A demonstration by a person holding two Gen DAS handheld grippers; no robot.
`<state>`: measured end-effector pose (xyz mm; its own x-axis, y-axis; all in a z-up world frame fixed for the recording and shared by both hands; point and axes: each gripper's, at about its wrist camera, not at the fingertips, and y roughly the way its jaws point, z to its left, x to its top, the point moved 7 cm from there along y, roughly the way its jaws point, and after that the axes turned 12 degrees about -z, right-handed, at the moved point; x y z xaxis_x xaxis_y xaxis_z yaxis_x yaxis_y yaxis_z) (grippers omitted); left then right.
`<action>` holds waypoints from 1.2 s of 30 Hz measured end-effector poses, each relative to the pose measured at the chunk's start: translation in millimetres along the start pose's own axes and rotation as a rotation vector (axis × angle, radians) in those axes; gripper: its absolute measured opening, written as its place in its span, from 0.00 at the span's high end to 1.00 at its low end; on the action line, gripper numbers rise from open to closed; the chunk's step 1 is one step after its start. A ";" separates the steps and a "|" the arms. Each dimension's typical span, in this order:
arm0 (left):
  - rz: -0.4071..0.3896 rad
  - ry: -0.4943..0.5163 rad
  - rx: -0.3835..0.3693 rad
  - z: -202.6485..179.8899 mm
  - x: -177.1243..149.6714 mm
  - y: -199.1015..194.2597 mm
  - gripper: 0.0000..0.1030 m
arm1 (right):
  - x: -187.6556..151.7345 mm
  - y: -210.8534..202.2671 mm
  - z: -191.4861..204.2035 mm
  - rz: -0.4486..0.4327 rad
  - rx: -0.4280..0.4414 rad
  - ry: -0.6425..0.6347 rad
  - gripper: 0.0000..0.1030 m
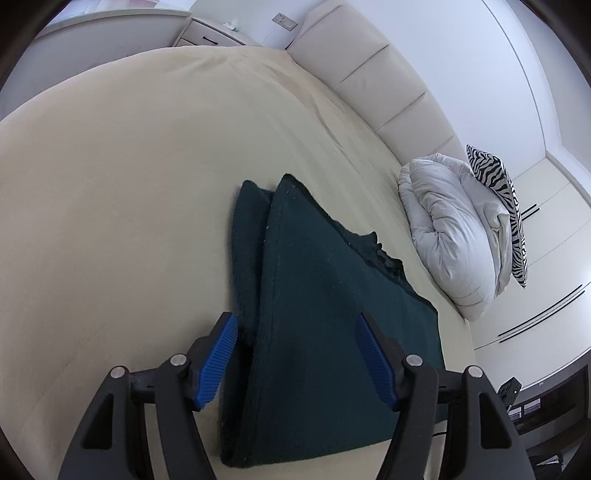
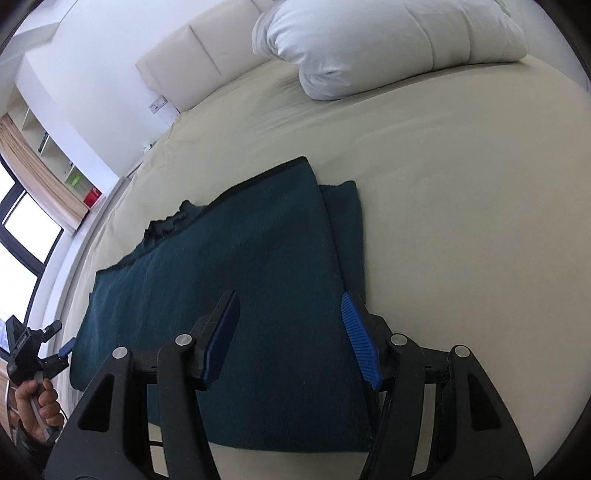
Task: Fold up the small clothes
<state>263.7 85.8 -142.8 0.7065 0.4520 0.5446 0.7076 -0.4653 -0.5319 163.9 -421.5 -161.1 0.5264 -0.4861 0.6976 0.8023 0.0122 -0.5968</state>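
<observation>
A dark green knitted garment (image 1: 325, 317) lies folded flat on the beige bed sheet (image 1: 129, 203). It also shows in the right wrist view (image 2: 240, 280). My left gripper (image 1: 295, 325) is open and empty, hovering over the garment's near end. My right gripper (image 2: 290, 306) is open and empty above the garment's other end. The left gripper (image 2: 55, 352), held in a hand, also shows at the far left of the right wrist view by the garment's edge.
A folded white duvet (image 1: 450, 236) and a zebra-print pillow (image 1: 506, 199) lie near the padded headboard (image 1: 369, 74). The duvet also shows in the right wrist view (image 2: 388, 44). A bedside drawer unit (image 1: 210, 35) stands beyond the bed.
</observation>
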 end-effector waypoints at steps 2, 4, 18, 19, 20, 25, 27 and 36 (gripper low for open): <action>0.001 0.019 0.022 5.3 -9.5 -5.6 0.34 | -5.5 -6.7 -3.6 0.003 -0.012 -0.008 0.45; 0.003 0.047 0.035 10.2 -16.5 -9.1 0.35 | -15.6 -16.2 -9.4 0.020 -0.016 -0.005 0.45; -0.042 0.212 0.124 5.1 -29.2 -21.6 0.52 | -26.5 -51.2 -5.1 -0.015 -0.009 -0.049 0.46; -0.048 0.231 0.132 3.8 -30.2 -22.9 0.53 | -26.1 -49.9 -3.8 -0.013 -0.013 -0.052 0.47; -0.052 0.245 0.135 1.2 -31.2 -23.3 0.54 | -27.1 -50.5 -4.9 -0.015 -0.016 -0.049 0.47; -0.037 0.280 0.142 0.3 -40.0 -19.8 0.66 | -30.5 -49.5 -9.4 -0.010 -0.020 -0.032 0.47; -0.039 0.273 0.142 2.8 -39.6 -20.4 0.72 | -35.0 -46.8 -10.7 0.010 -0.027 -0.044 0.49; -0.046 0.298 0.157 3.8 -39.6 -22.6 0.87 | -37.4 -51.1 -19.0 0.006 -0.069 -0.066 0.82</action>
<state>219.8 81.3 -154.8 0.6555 0.2163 0.7235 0.7482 -0.3160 -0.5834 97.8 -420.5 -164.2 0.5502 -0.4276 0.7173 0.7789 -0.0468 -0.6254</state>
